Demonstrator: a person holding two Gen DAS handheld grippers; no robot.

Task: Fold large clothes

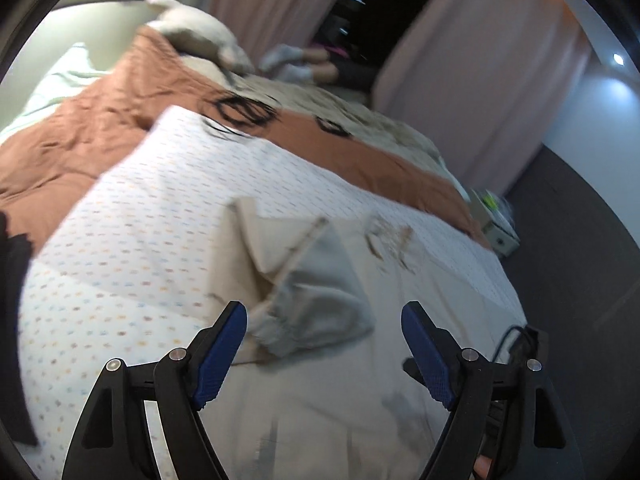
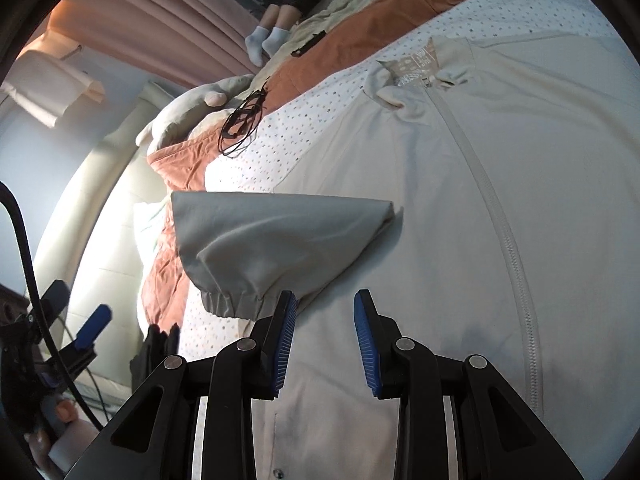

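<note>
A large pale beige zip-up jacket (image 2: 460, 208) lies spread on a dotted white sheet (image 2: 320, 96) on the bed, collar at the far end. One sleeve (image 2: 272, 236) is folded across the body, its elastic cuff (image 2: 236, 304) just left of my right gripper (image 2: 325, 304). The right gripper is open and empty, close above the jacket. In the left wrist view the jacket (image 1: 320, 380) lies below the left gripper (image 1: 324, 316), which is open and empty, with the folded sleeve (image 1: 316, 300) just beyond its fingertips.
An orange-brown quilt (image 1: 100, 120) covers the bed beyond the sheet (image 1: 140, 220). A black cable coil (image 2: 244, 120) lies on it. A plush toy (image 1: 196, 36) and a person's socked feet (image 1: 288, 60) are at the far side. Pink curtains (image 1: 480, 80) hang behind.
</note>
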